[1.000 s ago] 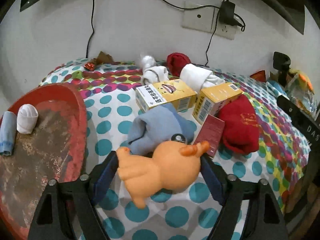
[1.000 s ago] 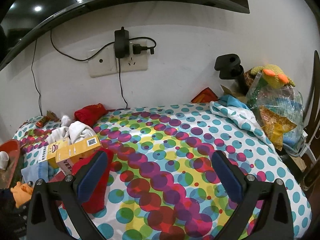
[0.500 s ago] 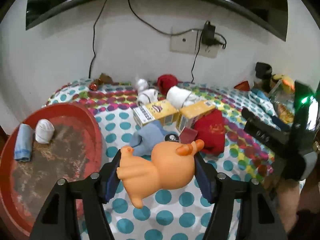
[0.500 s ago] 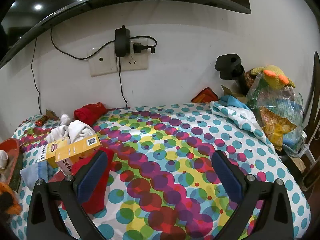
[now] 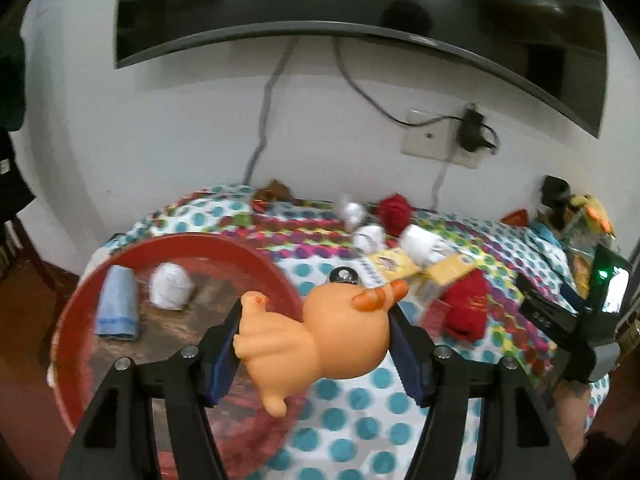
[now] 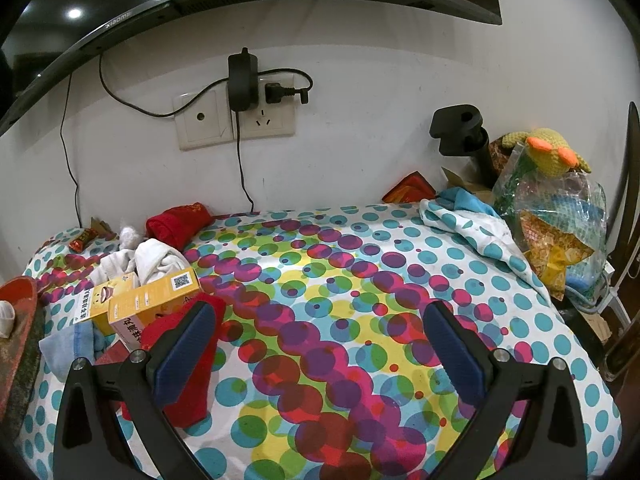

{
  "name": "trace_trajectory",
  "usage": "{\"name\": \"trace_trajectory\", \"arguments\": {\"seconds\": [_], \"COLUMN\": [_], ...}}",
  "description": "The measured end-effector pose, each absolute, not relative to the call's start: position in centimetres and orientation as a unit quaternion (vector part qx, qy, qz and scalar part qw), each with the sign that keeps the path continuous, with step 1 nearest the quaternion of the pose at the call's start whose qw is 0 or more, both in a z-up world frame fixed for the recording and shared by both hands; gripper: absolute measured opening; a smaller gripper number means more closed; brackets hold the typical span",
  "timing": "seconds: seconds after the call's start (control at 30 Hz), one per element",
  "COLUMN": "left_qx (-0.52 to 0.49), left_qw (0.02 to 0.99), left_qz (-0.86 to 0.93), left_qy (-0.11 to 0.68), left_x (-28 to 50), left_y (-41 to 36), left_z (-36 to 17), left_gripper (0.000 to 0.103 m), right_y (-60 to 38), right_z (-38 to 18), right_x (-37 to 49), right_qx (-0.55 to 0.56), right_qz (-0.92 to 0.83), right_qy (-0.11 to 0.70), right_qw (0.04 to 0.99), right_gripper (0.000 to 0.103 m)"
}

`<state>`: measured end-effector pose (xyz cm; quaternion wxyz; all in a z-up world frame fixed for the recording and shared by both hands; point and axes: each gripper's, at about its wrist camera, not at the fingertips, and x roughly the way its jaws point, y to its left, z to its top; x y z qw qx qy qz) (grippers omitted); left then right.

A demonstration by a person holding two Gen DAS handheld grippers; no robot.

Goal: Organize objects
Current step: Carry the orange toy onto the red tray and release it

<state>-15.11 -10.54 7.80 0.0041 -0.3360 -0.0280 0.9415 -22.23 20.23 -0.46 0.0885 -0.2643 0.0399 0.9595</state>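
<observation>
Rubber duck [image 5: 320,332]: orange, smooth, lying sideways, clamped in left claw [image 5: 316,344]; right claw [image 6: 320,344] spread, empty.

- Spotted tablecloth [image 6: 340,320] centre and right: bare, open passage ahead of right gripper [image 6: 320,344].
- Left side crowded: yellow boxes [image 6: 152,300], red cloth [image 6: 180,344], white socks [image 6: 148,256] packed close.
- Red tray [image 5: 80,320] fills left edge; middle looks free, blurred.
- Plastic bag [image 6: 560,224], black stand [image 6: 464,132] block far right.
</observation>
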Motion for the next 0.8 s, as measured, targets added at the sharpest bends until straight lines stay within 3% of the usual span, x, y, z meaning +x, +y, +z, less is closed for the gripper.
{"name": "trace_trajectory", "arguments": {"seconds": [0.43, 0.8], "left_qx": [-0.345, -0.381], "left_qw": [-0.073, -0.099], "left_qz": [0.935, 0.917], "left_qy": [-0.041, -0.069], "left_x": [-15.0, -19.3], "left_y": [-19.0, -20.9], "left_z": [7.6, 5.4], "left_gripper": [0.067, 0.067], "right_y": [20.3, 20.3], "right_z": [-0.4, -0.4], "right_x": [-22.2, -22.2], "right_qx": [-0.265, -0.265], "right_qz": [0.959, 0.959], "right_qy": [0.04, 0.042], "right_qw": [0.089, 0.09], "right_gripper": [0.103, 0.103]}}
